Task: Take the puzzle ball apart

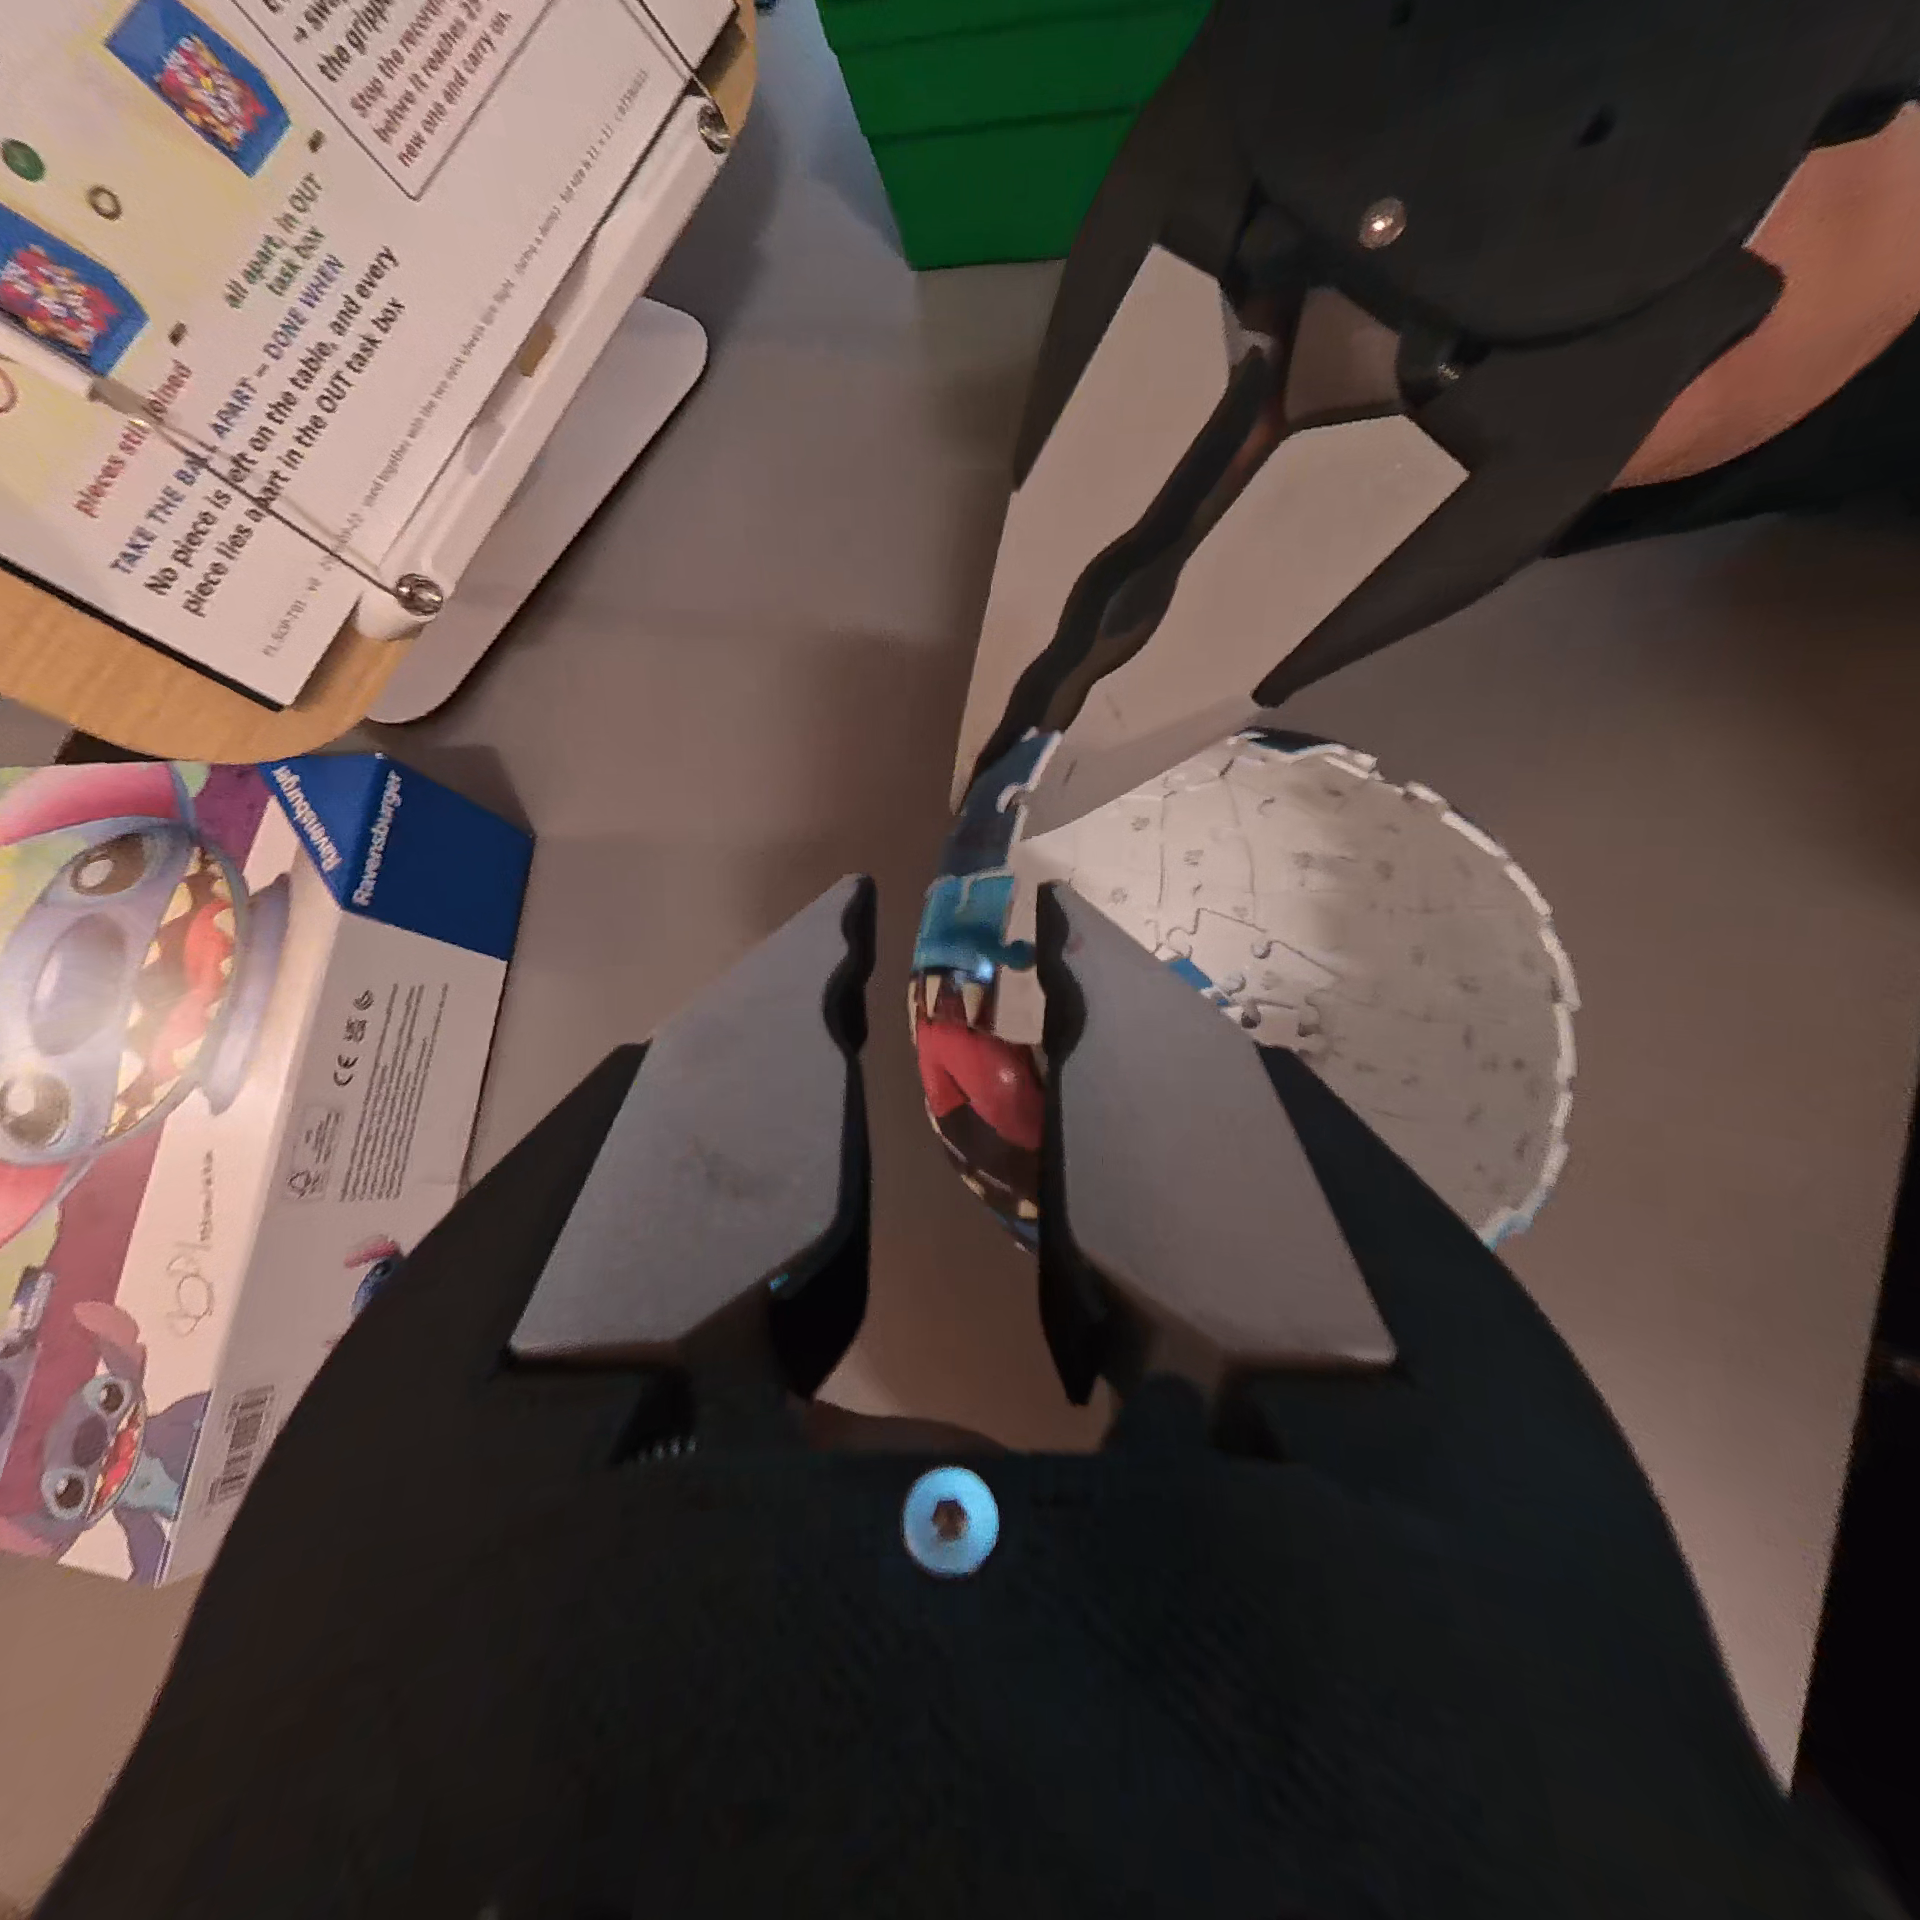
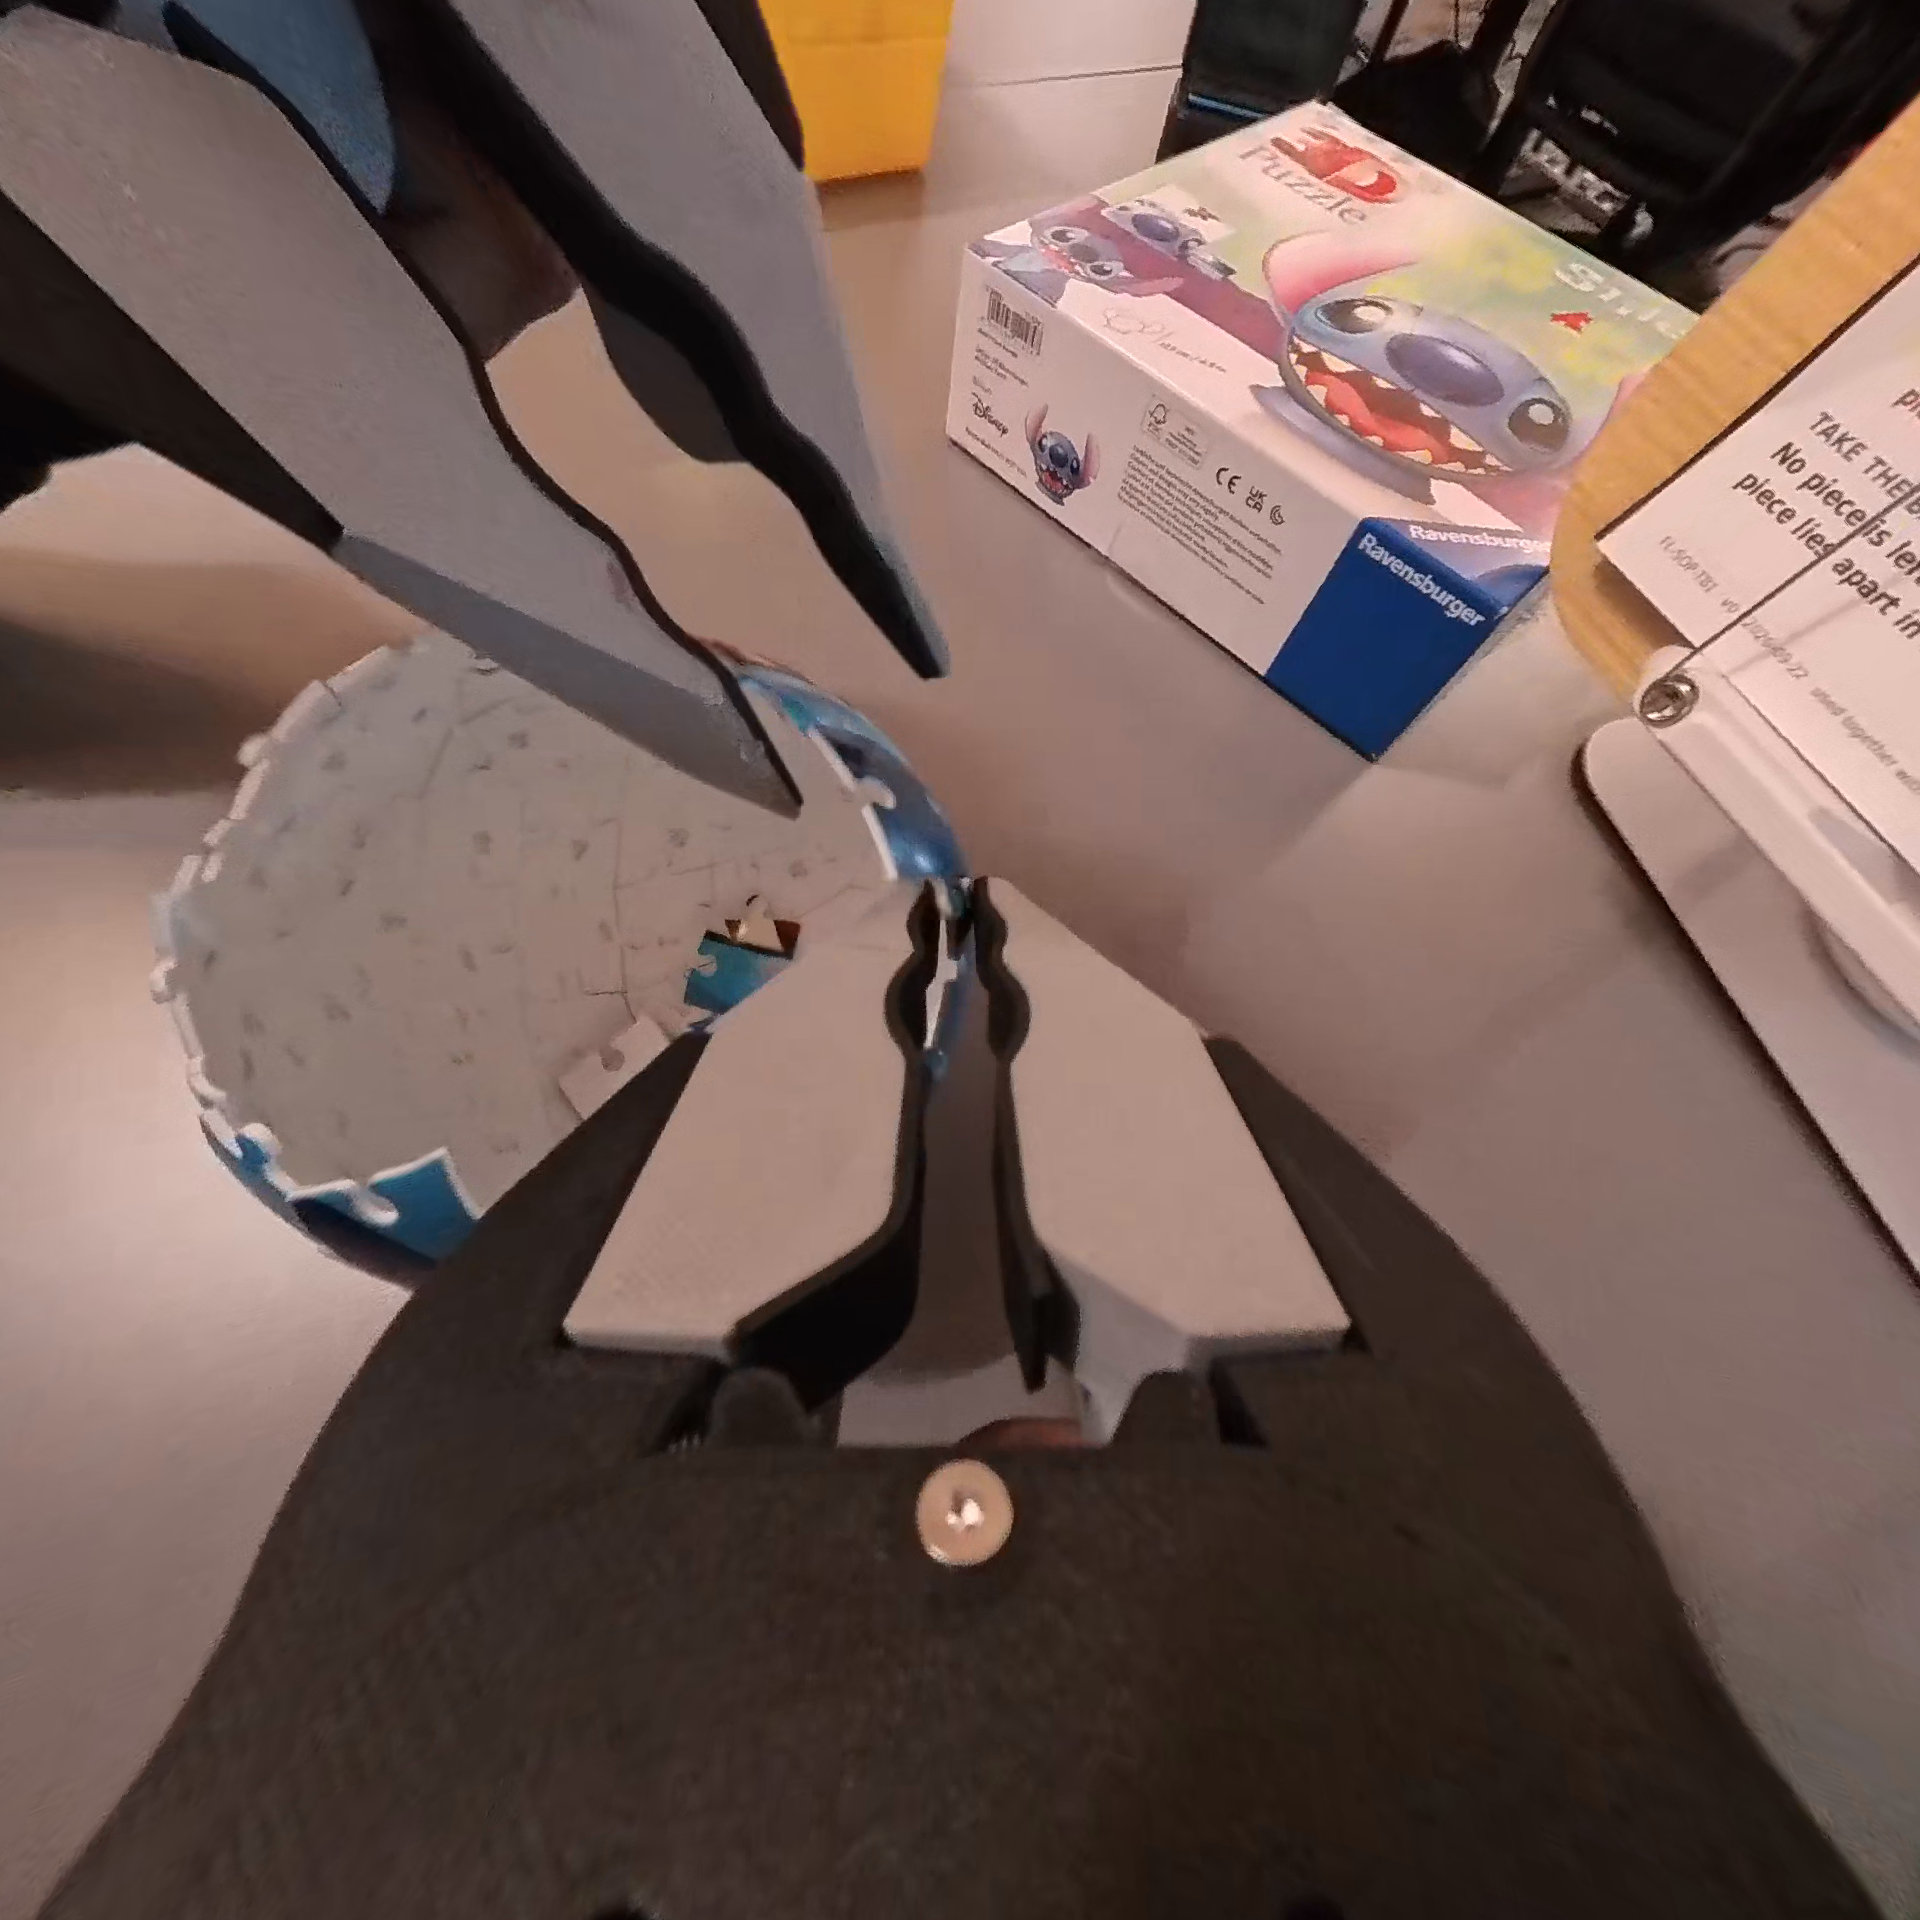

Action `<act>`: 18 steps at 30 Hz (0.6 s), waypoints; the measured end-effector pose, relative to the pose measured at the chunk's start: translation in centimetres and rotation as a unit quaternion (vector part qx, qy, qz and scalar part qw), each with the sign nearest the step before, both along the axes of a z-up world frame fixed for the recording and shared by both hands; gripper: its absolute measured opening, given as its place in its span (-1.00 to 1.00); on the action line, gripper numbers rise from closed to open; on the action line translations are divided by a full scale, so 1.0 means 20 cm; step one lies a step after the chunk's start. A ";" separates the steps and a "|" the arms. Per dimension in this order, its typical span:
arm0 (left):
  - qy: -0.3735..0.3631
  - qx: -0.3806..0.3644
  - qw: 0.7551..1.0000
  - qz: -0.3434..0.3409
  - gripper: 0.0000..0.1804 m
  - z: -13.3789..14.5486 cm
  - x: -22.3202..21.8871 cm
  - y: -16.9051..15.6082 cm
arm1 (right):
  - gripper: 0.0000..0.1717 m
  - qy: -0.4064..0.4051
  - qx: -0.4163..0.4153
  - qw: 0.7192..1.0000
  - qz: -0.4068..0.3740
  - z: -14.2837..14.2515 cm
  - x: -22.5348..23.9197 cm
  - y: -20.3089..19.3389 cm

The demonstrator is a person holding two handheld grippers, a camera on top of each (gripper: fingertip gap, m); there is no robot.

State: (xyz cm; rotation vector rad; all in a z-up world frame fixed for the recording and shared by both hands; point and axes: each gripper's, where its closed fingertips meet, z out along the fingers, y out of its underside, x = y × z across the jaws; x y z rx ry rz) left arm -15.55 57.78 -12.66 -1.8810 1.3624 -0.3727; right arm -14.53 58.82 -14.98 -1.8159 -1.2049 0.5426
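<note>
Each black plastic two-finger gripper [image 1: 951, 914] [image 2: 961, 904] has a wide matte body that fills the lower part of the frame. The tapered fingers [image 1: 727, 1122] have flat grey faces and wavy black inner edges. A round silver screw [image 2: 963, 1525] sits at the centre of the body.

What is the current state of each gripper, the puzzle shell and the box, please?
Right gripper: fingers shut on the puzzle shell's rim.
Left gripper: fingers apart, straddling the shell's wall, one inside and one outside; the outside one stands clear of it.
Puzzle shell: partly taken apart, an open bowl with a jagged rim.
Puzzle box: closed, lying on the table.
</note>
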 end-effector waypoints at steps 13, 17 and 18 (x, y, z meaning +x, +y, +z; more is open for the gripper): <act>0.065 0.101 0.993 -0.004 -0.98 0.00 0.00 0.00 | -0.93 0.109 -0.130 0.985 0.023 0.00 0.00 -0.04; 0.028 0.153 0.988 0.018 -0.99 0.02 -0.03 -0.03 | -0.91 0.167 -0.190 0.967 0.042 0.04 -0.02 -0.06; 0.024 0.172 0.985 0.022 -1.00 0.02 -0.04 -0.04 | -0.90 0.181 -0.206 0.960 0.048 0.05 -0.02 -0.07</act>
